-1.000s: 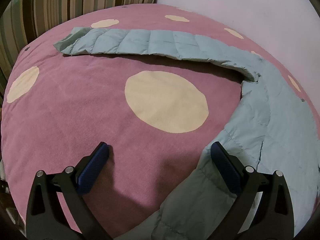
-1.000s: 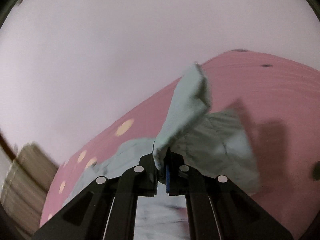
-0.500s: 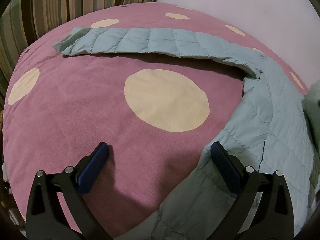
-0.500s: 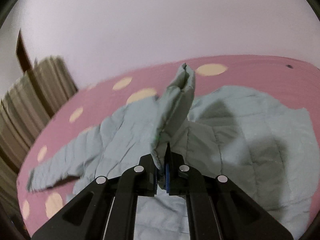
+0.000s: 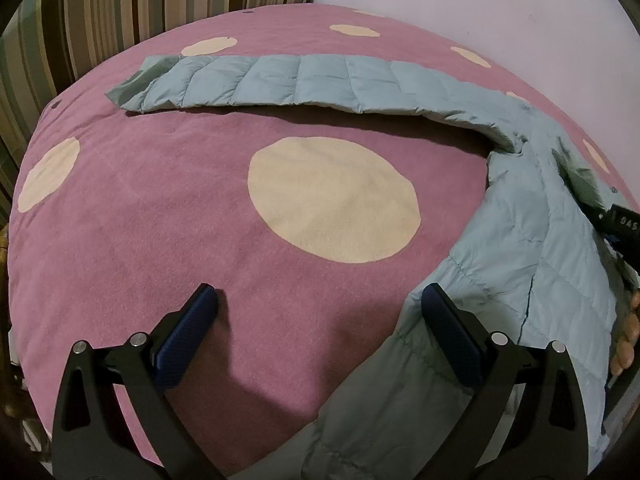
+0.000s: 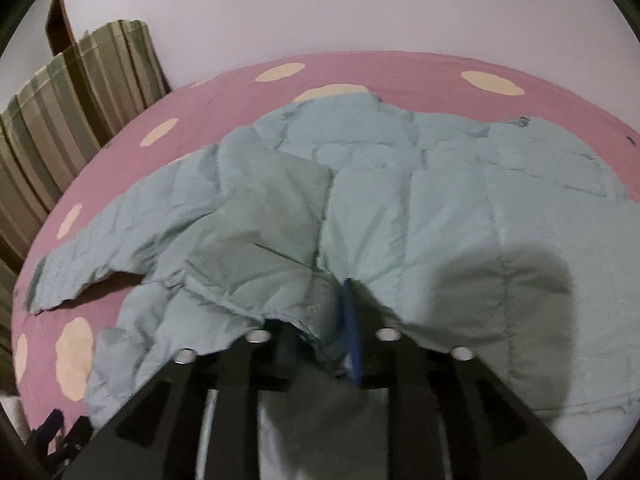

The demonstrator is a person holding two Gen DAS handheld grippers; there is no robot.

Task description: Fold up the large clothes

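The quilted jacket [image 6: 400, 208] is lying spread across the polka-dot blanket [image 5: 160, 208], one sleeve [image 5: 304, 84] extending toward 10 o'clock. The right gripper [image 6: 340, 320] is clamping a jacket fold. The left gripper [image 5: 320, 344] is hovering with jaws apart at the jacket's 9 o'clock edge.

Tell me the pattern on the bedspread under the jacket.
Pink bedspread with cream dots; left wrist view.

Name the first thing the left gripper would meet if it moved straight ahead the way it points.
Probably the pink spotted blanket: the open left gripper points at bare blanket, with the jacket off to its right. Depth is unclear.
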